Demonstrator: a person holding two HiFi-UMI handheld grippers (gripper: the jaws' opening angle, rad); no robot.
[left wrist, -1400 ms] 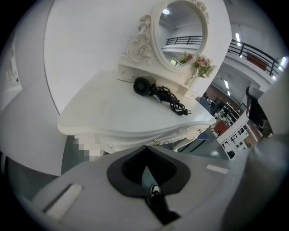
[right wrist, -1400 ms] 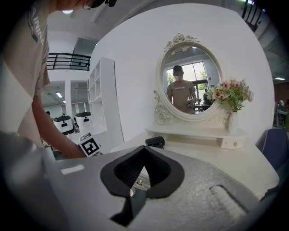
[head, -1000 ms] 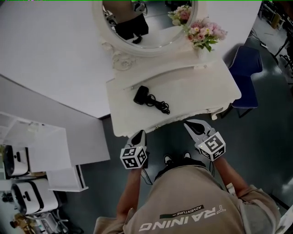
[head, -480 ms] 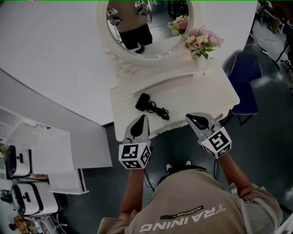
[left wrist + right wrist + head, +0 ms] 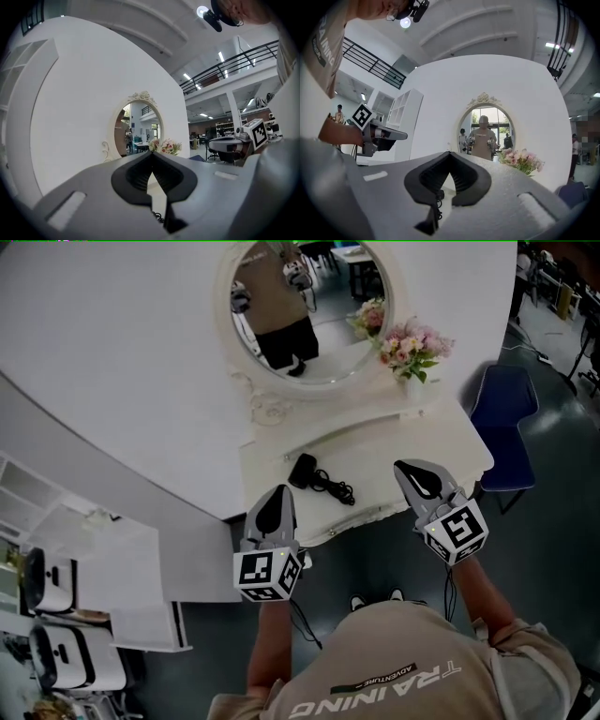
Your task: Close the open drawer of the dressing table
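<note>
Your left gripper (image 5: 279,495) hangs over the front left corner of the white dressing table (image 5: 441,432). Its tips point toward the wall. In the left gripper view its dark ribbed jaws meet at the tips, drawn narrow with nothing between them. Your right gripper (image 5: 405,470) sits over the front edge of the tabletop, toward the right corner. The right gripper view shows its jaws pressed tip to tip in the same way, and empty.

The drawer (image 5: 352,519) lies in the table's carved front apron, below the front edge and between your two grippers. From this steep angle you cannot tell whether its face sits flush with the apron or stands out from it. Neither gripper touches it.

A small black power adapter with a coiled black cord (image 5: 305,470) lies on the tabletop, just beyond the left gripper's tips and nearer the front edge than the back. At the back right corner stands a bunch of pink and cream flowers with green leaves (image 5: 412,345). Just beside it, the white-framed oval mirror (image 5: 309,310) rises from the back edge and reflects a person in a beige shirt.

A dark blue chair (image 5: 502,413) stands off the table's right edge. White shelving (image 5: 94,559) stands well apart on the left.
</note>
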